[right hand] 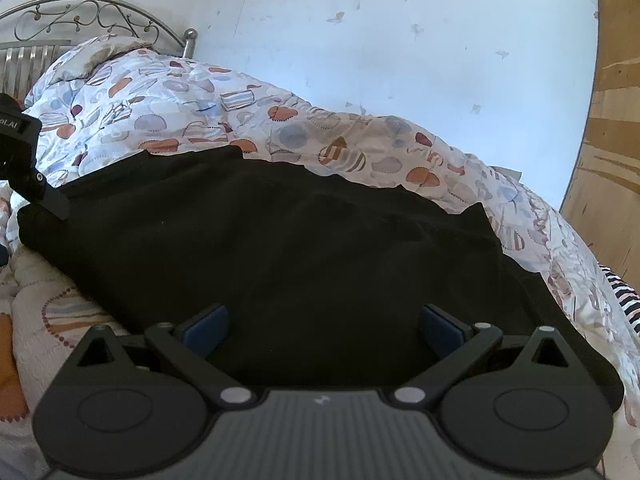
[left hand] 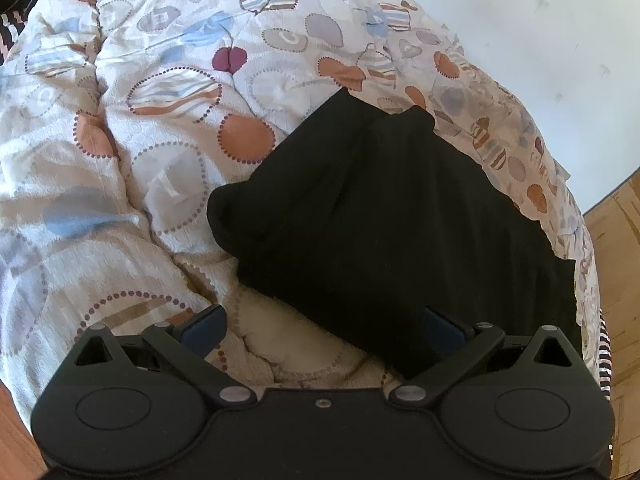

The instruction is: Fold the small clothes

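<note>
A black garment (left hand: 384, 216) lies partly folded on a patterned quilt (left hand: 120, 120). My left gripper (left hand: 322, 330) is open, hovering at the garment's near left edge, its right blue pad over the cloth and its left pad over the quilt. In the right wrist view the same black garment (right hand: 280, 240) spreads wide across the quilt (right hand: 160, 92). My right gripper (right hand: 322, 330) is open just above the garment's near edge, nothing between its pads. The left gripper's black body (right hand: 24, 160) shows at the left edge.
A white wall (right hand: 400, 40) runs along the far side of the bed. A metal headboard (right hand: 100, 20) stands at the far left. Wooden floor (left hand: 616, 280) and a wooden panel (right hand: 608, 120) lie at the right. Striped fabric (right hand: 624, 292) hangs at the bed's right edge.
</note>
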Tool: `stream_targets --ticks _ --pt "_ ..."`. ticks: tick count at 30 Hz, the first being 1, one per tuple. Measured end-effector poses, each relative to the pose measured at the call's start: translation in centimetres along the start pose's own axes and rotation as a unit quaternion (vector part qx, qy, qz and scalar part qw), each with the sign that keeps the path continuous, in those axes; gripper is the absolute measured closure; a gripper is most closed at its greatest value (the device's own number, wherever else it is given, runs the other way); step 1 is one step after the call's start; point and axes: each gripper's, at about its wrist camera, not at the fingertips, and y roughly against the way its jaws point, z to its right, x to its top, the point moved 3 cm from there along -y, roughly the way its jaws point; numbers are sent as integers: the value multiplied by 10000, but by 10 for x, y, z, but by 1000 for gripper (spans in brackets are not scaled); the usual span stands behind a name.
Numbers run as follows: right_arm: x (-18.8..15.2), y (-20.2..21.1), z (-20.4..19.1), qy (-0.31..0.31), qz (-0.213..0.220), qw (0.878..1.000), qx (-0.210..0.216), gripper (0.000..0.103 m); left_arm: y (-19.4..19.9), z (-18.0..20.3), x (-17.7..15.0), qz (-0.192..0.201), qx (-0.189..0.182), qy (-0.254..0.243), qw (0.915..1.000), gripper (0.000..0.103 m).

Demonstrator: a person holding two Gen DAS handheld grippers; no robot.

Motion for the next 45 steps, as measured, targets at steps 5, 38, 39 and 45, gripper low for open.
stream_targets --ticks 5,38,39,45 --pt "-2 -1 2 -19 55 10000 3 0 -3 2 -2 -50 28 -22 10000 1" --pt "-3 2 3 -66 103 9999 28 0 -37 -14 8 316 -361 1607 9858 32" --pt "-3 2 3 -73 105 9999 35 0 -35 -13 7 317 -343 1591 9862 31" --pt "-4 1 3 -85 109 9999 46 0 -37 -8 0 346 -385 1395 9889 16"
